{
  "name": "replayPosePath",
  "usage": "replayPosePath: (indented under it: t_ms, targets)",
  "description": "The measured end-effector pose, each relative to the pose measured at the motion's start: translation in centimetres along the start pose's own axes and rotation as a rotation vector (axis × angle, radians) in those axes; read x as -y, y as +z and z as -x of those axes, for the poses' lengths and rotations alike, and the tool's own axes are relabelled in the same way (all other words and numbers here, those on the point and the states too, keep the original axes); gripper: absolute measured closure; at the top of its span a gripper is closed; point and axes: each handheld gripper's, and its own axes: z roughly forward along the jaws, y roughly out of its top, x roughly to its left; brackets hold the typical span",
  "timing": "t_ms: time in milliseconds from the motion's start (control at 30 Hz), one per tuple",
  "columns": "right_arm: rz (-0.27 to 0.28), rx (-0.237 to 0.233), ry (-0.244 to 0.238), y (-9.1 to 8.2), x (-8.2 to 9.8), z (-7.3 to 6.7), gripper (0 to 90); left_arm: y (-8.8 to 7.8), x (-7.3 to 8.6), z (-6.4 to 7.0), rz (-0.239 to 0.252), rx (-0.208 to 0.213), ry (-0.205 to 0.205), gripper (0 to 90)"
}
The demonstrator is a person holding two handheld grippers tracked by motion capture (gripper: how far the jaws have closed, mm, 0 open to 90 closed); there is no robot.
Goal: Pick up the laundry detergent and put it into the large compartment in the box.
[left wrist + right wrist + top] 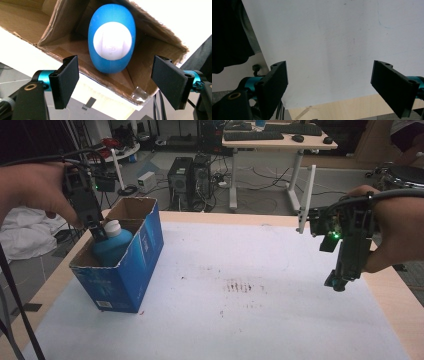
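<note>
White-covered table (260, 320), lab clutter behind. 1 blue bottle (111, 245) with white cap stands upright inside 1 open blue carton (131, 270) at the table's left edge, looks deposited there. Left gripper (97, 231) sits just above the cap, jaws apart and clear of the bottle, likely releasing. Right gripper (339, 282) hovers over bare cover on the right, jaws wide apart, nothing between them, seemingly idle. 2 grippers, 1 bottle, 1 carton.
</note>
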Motion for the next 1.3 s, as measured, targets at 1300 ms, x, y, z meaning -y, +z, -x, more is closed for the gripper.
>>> replayPosePath:
  t_ms: [1300]
  targets:
    - [0.002,-0.021,-0.013,0.8,-0.3,-0.1,13.4,-0.4,-11.1,10.1,-0.013,-0.009,0.441,7.0]
